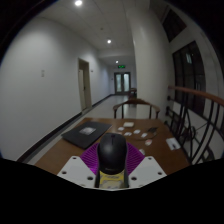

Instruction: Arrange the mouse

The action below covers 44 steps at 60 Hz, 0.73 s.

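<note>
Mouse [112, 153] sits gripped between the claw's [112, 172] fingers.

Location: institutional building corridor [105, 85]. Indicators: long white walls, recessed ceiling lights [78, 3], doors [85, 82], green exit sign [121, 63], wooden bench [150, 148].

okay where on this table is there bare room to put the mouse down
The mouse sits between the gripper fingers. Bare table lies just ahead to its right, before the scattered small items. The laptop crowds the left.
</note>
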Tool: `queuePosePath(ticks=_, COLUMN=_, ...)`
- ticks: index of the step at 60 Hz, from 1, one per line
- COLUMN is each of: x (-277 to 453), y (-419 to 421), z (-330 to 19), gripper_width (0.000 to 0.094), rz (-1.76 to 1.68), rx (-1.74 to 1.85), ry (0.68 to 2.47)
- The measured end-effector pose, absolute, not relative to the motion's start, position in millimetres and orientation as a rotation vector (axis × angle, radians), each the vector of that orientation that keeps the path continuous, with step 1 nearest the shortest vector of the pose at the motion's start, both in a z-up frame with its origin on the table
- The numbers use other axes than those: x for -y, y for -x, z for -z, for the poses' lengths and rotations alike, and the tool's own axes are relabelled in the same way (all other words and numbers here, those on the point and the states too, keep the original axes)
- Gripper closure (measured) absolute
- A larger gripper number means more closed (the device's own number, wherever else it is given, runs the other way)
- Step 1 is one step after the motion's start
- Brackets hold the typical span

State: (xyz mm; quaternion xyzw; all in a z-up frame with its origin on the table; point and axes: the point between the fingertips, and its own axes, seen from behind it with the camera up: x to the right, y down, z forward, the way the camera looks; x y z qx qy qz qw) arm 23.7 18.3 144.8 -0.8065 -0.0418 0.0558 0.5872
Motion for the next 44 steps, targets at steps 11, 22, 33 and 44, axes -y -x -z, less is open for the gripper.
queuePosePath(ticks=11, x=-23, y=15, z=-19, gripper_width=0.0615, rz=-0.068, rx=0.082, ry=2.125)
queuePosePath(ticks=22, x=-17, y=5, z=12, gripper_width=0.0505, rz=-0.039, rx=0.053, ry=2.161)
queuePosePath(ticks=33, x=2, y=1, z=9, gripper_width=0.0121, rz=-0.118, rx=0.214, ry=2.232)
queuePosePath(ticks=44, x=44, y=-45, z=-22, gripper_width=0.0072, rz=-0.202, rx=0.282, ry=2.210)
